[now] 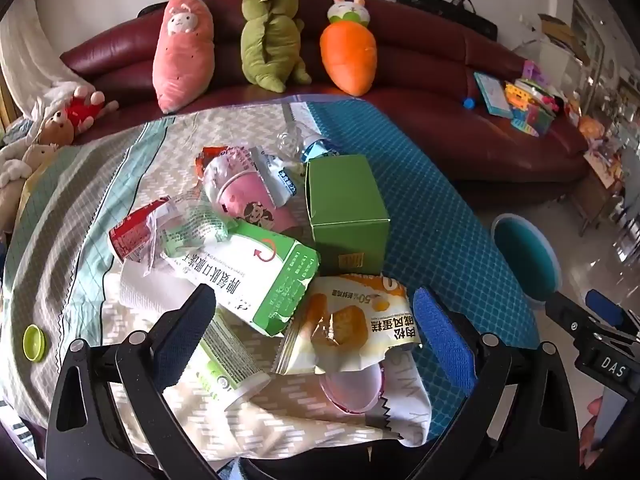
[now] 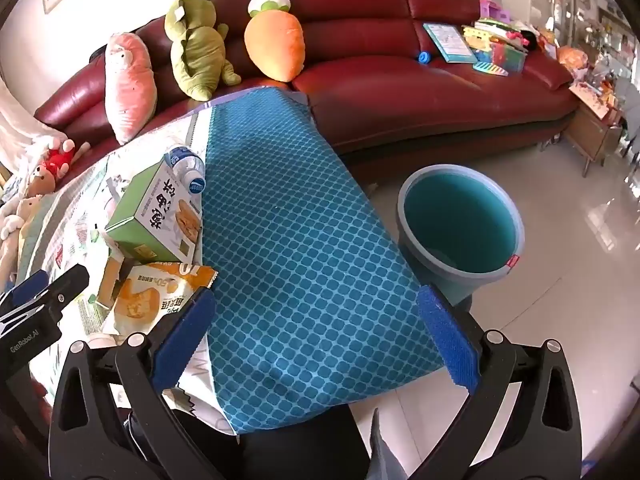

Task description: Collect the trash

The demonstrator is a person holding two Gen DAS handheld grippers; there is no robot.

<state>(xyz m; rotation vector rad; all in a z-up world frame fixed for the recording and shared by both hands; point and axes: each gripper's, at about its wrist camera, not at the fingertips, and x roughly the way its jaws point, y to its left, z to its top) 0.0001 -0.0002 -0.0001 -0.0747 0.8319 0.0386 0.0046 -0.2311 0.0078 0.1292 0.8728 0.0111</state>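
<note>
A heap of trash lies on the cloth-covered table [image 1: 420, 200]: an orange snack wrapper [image 1: 352, 324], a green-and-white medicine box [image 1: 256, 276], a green carton [image 1: 344, 208], a pink paper cup [image 1: 248, 200], a red wrapper [image 1: 132, 232], a white tub [image 1: 228, 364], a pink lid [image 1: 352, 384] and a crushed water bottle [image 1: 316, 146]. My left gripper [image 1: 316, 328] is open, its fingers either side of the snack wrapper and box. My right gripper [image 2: 316, 332] is open and empty above the blue mat [image 2: 288, 240]. A teal bin [image 2: 460, 228] stands on the floor to the right of the table.
A red sofa [image 2: 400, 80] behind the table holds plush toys [image 1: 264, 36], books and toys [image 2: 492, 48]. A green bottle cap [image 1: 34, 342] lies at the table's left. The other gripper shows at the right edge of the left wrist view [image 1: 596, 324]. Tiled floor [image 2: 560, 320] lies around the bin.
</note>
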